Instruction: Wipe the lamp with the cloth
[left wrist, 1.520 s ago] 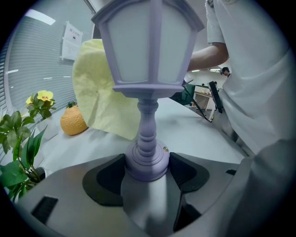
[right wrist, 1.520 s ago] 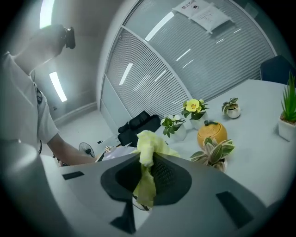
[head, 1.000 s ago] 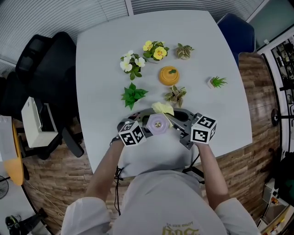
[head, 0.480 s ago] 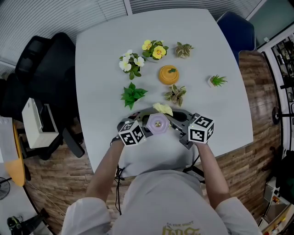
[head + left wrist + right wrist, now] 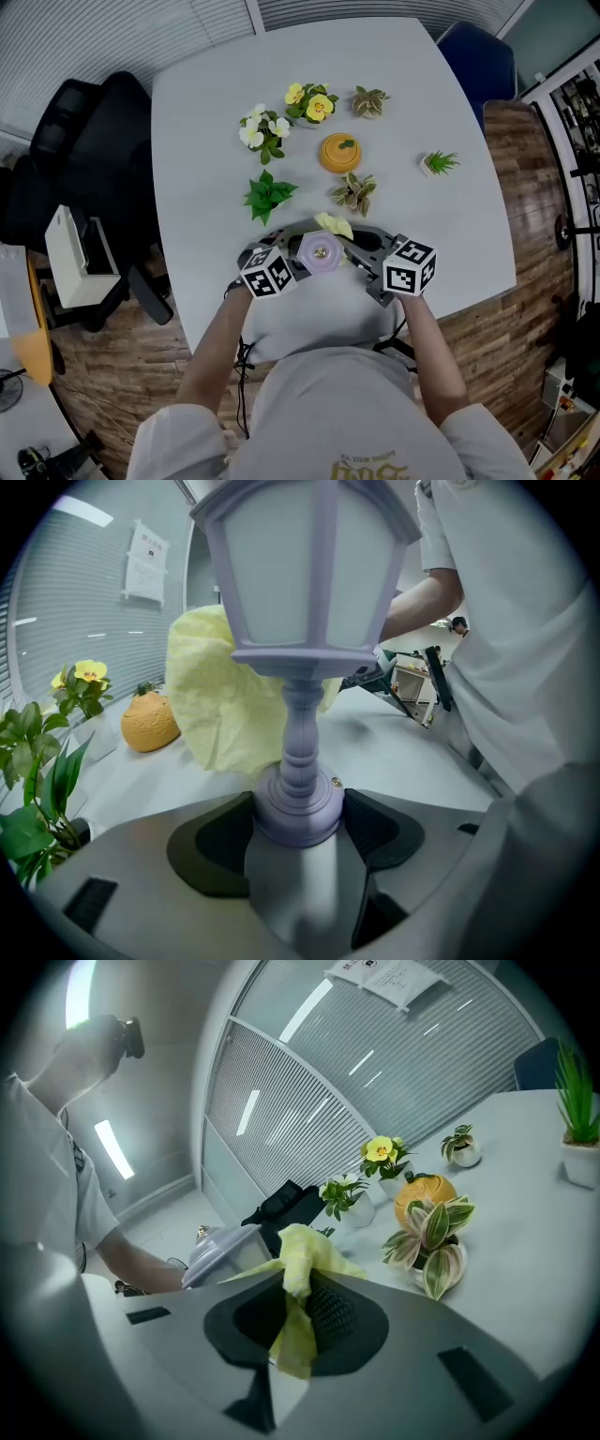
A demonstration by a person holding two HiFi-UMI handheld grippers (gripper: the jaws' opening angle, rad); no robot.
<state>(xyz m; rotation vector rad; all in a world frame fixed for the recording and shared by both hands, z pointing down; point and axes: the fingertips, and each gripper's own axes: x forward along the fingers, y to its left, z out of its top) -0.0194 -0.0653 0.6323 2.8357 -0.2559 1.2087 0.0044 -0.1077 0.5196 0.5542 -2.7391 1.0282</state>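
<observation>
Left gripper (image 5: 298, 822): clamping the base of the purple lamp (image 5: 305, 583), near the desk's (image 5: 216, 122) front edge
Right gripper (image 5: 298, 1314): pinching the yellow cloth (image 5: 302, 1246), holding it just beside the lamp

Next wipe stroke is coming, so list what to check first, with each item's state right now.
1. Left gripper shut on the lamp base: ok.
2. Lamp upright in the jaws: ok.
3. Right gripper shut on the cloth: ok.
4. Cloth touching the lamp shade: cannot tell; it hangs close behind it.
5. Striped plant clear of the cloth: ok, but near.
</observation>
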